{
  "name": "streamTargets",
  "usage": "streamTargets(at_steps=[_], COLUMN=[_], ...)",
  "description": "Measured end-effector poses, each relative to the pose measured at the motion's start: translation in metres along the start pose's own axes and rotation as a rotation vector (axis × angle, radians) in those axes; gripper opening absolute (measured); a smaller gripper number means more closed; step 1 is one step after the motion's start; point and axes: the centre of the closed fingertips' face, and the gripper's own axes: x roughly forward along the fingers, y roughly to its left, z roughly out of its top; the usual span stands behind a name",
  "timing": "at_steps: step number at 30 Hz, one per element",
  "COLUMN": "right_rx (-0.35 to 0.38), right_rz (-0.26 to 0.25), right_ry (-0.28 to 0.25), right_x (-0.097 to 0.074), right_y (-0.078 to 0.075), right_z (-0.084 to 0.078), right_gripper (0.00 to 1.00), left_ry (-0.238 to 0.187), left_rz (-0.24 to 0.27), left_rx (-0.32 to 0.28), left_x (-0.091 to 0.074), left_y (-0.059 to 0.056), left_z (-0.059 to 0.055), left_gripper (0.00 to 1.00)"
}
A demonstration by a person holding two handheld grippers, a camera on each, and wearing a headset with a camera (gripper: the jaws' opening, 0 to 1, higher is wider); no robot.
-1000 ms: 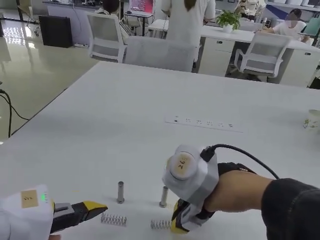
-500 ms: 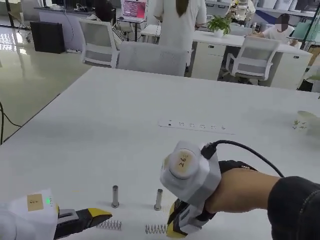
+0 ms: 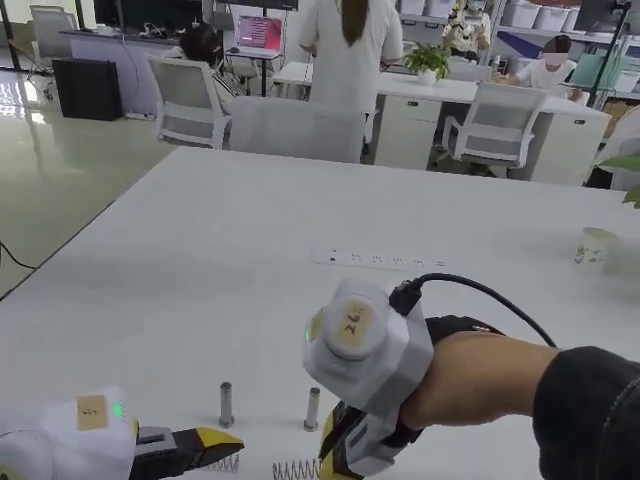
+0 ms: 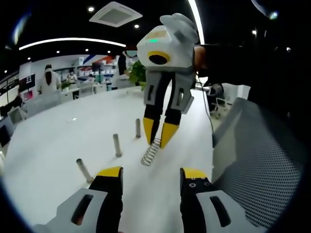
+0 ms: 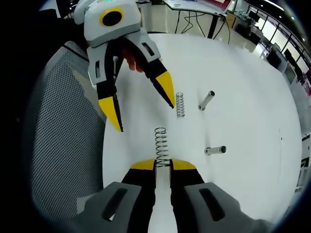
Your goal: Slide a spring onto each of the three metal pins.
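Three metal pins (image 4: 116, 144) stand upright in a row on the white surface (image 3: 300, 220) in the left gripper view, each apart from the next, running from the nearest pin (image 4: 83, 170) to the farthest pin (image 4: 138, 127). Two of the pins show in the head view and two in the right gripper view. Two springs are in sight, and neither sits on a pin. One spring (image 5: 162, 143) has its end between the yellow tips of the right gripper (image 5: 163, 165), whose jaws stand narrow and pinch it. The rest of the coil runs out from the jaws along the surface. In the left gripper view this gripper comes down from above, and the spring trails from its tips just beside the farthest pin. The second spring (image 5: 180, 104) lies free on the surface, just beside one yellow tip of the left gripper (image 5: 143, 104) and near a pin; whether that tip touches it cannot be told. The left gripper holds nothing. Its two jaws are spread wide, low over the surface, and point toward the right gripper, so the two grippers face each other with the pinched spring between them. One hand (image 3: 470, 380) in a dark sleeve (image 3: 590, 410) wraps the right gripper in the head view. One black cable (image 3: 470, 293) loops out from the top of that gripper.
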Motion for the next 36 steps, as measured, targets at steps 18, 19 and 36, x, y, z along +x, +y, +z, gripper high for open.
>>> streamTargets(at_steps=[18,19,36], right_rx=[-0.066,-0.066,-0.094], right_rz=[0.005,0.005,0.026], right_ry=[-0.019,-0.019,-0.014], right_x=[-0.007,-0.007,-0.008], right_y=[0.011,0.011,0.019], right_z=[0.018,0.018,0.022], right_gripper=[0.07,0.07,0.07], left_ry=[-0.025,-0.026,-0.007], left_rz=[-0.027,-0.029,-0.042], left_rx=[0.056,0.058,0.104], left_x=[0.003,0.003,0.004], left_y=[-0.008,-0.009,-0.011], left_z=[0.01,0.011,0.007], left_gripper=[0.26,0.25,0.07])
